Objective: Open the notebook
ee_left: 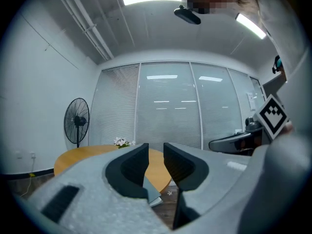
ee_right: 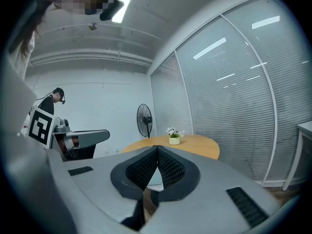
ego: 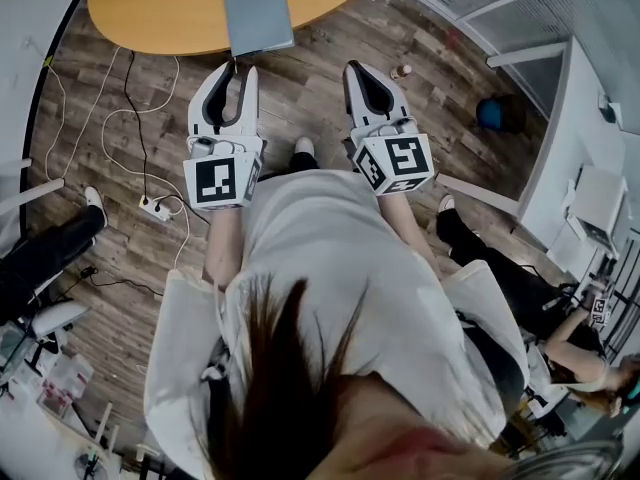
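Grey notebook (ego: 258,13) shut, flowers (ee_right: 174,133) outside head view

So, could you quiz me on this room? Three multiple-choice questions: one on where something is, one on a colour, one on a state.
1. Where does the notebook lie? A) on the floor B) on a shelf C) on the round table, near its edge
2. Its cover is: A) grey-blue B) red C) yellow
3. The right tongs are: A) wide apart B) shut, empty C) clamped on the notebook
Answers: C, it rests on the tabletop; A, the head view shows it; B, their tips meet with nothing between.
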`<move>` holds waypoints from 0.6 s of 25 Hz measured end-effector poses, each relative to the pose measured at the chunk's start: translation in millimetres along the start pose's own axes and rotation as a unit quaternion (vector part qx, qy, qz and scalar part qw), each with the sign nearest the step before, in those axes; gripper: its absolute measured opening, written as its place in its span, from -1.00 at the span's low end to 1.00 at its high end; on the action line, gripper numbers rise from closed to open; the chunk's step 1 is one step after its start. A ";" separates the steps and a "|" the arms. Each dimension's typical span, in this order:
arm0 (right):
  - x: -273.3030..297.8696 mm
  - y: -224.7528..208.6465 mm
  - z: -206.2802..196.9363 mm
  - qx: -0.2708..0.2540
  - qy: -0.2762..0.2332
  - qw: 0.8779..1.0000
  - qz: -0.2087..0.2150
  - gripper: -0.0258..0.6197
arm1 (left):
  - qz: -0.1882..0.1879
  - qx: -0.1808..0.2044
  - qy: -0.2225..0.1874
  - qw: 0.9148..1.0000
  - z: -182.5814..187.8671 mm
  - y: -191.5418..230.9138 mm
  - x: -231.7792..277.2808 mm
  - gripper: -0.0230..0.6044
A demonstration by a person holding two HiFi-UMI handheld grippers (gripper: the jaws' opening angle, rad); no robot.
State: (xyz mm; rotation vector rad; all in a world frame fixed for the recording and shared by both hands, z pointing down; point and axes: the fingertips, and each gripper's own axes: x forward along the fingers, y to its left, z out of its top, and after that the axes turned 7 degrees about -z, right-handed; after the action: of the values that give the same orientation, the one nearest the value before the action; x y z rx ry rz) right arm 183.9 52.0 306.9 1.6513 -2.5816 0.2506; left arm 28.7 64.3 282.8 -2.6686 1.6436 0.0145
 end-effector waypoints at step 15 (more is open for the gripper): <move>19.0 -42.9 -6.3 0.022 0.007 1.000 -0.006 -0.92 | 0.024 0.005 0.009 1.000 -6.8 4.5 33.3 -0.59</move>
State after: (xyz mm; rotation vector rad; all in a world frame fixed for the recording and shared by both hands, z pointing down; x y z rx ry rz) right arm 214.5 18.5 320.2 1.6720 -2.5726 0.3195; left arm 39.7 32.4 289.2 -2.6304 1.7085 -0.0180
